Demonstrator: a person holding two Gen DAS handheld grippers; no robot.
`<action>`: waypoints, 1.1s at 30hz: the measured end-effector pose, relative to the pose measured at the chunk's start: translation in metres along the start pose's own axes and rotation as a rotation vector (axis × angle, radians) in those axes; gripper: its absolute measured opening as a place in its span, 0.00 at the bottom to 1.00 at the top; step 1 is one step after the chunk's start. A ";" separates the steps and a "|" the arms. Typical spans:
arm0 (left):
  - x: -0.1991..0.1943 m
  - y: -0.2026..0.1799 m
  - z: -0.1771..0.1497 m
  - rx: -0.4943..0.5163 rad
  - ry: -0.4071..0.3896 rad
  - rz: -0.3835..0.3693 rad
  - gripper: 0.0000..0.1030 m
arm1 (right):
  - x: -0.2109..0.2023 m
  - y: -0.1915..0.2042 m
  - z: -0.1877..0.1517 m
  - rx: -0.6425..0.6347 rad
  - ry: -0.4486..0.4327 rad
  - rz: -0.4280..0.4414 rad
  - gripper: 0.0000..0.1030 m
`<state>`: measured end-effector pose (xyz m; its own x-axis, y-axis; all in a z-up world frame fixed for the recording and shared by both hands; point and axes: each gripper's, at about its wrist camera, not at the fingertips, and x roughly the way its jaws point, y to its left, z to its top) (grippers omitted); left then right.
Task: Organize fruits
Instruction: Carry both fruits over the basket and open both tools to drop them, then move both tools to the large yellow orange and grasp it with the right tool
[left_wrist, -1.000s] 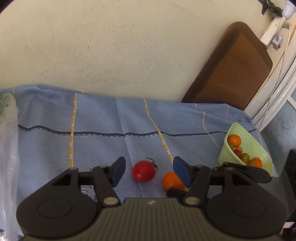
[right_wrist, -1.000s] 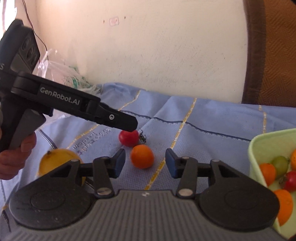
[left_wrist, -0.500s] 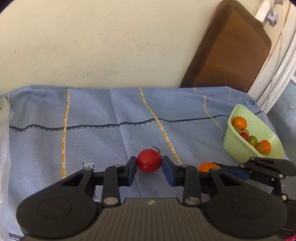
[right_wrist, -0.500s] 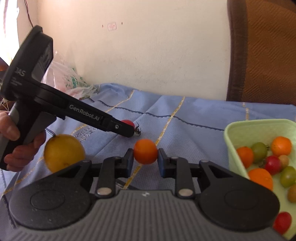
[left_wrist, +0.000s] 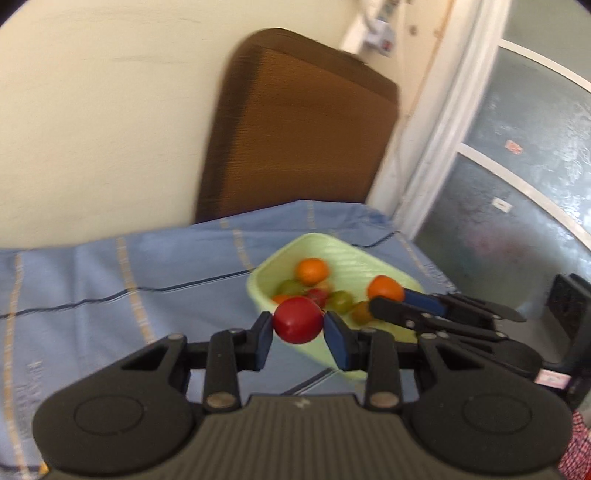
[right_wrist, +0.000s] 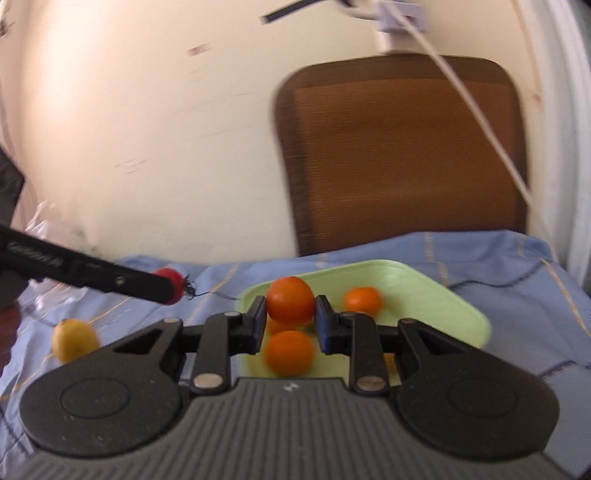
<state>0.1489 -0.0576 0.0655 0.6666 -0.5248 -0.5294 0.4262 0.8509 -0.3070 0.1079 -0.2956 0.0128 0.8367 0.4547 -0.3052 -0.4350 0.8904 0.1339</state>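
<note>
Left gripper (left_wrist: 298, 328) clamped on tomato (left_wrist: 298, 319); right gripper (right_wrist: 290, 318) clamped on orange (right_wrist: 290, 300), bowl (right_wrist: 436, 291) beyond. Lettering on left gripper blurred, unreadable.

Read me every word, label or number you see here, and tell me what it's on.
Nothing reads clearly.
White lettering on the side of the left tongs: too blurred to read.
Pink label, lower right of the left wrist view: blurred; what it is on, cannot tell.
Two stickers on the glass door: unreadable.
</note>
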 end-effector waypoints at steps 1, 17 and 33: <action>0.007 -0.008 0.003 0.012 0.000 -0.010 0.30 | -0.001 -0.007 0.001 0.004 -0.007 -0.027 0.29; 0.081 -0.036 -0.007 0.028 0.101 -0.026 0.31 | 0.019 -0.030 -0.008 -0.004 0.094 -0.108 0.31; -0.039 -0.027 -0.031 -0.056 -0.174 0.023 0.40 | -0.003 -0.067 0.001 0.236 -0.076 -0.161 0.33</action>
<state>0.0923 -0.0591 0.0703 0.7737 -0.4968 -0.3932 0.3781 0.8600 -0.3426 0.1350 -0.3562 0.0060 0.9150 0.2995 -0.2704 -0.2127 0.9275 0.3074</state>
